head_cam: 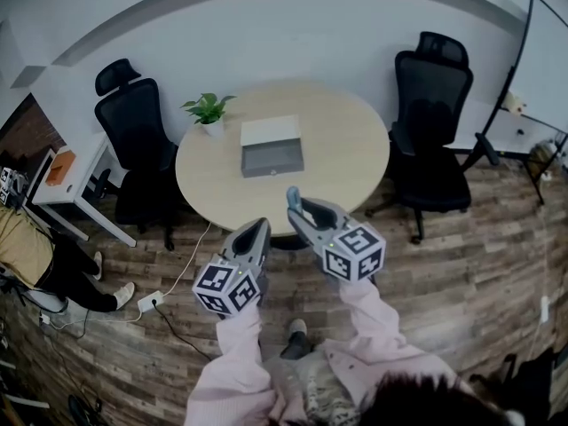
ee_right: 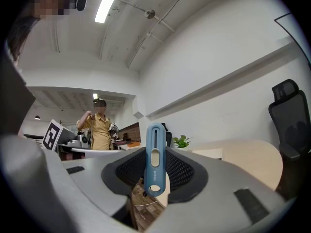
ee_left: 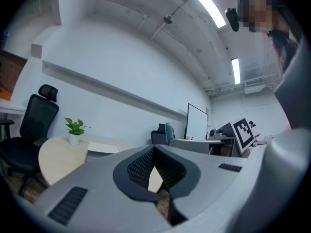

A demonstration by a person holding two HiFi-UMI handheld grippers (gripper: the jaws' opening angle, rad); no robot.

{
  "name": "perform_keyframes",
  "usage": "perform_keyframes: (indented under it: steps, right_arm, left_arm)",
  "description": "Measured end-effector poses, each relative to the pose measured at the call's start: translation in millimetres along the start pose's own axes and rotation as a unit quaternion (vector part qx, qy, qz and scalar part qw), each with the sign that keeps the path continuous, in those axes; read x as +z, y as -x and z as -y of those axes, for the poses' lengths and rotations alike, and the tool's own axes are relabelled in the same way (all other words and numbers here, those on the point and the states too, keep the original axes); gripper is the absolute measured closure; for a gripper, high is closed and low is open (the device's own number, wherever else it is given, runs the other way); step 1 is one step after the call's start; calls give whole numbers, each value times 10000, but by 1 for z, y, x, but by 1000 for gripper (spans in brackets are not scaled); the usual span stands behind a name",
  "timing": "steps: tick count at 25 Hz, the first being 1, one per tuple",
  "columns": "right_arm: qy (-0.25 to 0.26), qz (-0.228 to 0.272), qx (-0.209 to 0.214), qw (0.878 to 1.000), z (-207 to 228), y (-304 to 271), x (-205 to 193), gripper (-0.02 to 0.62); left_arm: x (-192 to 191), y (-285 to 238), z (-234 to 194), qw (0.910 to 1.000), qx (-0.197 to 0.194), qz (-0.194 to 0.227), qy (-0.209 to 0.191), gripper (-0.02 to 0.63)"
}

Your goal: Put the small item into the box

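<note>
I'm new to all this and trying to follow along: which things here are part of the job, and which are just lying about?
Part of the job: blue small item, held in the right hand-held gripper; grey box on the round table.

Just lying about: potted plant, black chairs, whiteboard.
</note>
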State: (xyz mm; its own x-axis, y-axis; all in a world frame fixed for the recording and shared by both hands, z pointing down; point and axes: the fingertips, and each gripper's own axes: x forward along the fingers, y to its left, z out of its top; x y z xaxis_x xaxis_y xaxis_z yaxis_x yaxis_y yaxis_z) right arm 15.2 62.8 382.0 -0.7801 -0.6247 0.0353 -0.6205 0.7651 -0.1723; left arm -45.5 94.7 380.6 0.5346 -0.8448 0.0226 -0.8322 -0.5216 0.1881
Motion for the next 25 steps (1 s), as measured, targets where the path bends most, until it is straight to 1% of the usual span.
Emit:
perform_keyframes:
  steps: [13,25]
  right_arm:
    - [-181,-61,-190,9996,39,-58,-4,466]
    - [-123,-260,-427,9987,72,-92,-11,466]
  left_arm:
    - [4,-50,-56,9996,-259,-117,36,598]
    - [2,-87,-91,9985,-471,-232,128,600]
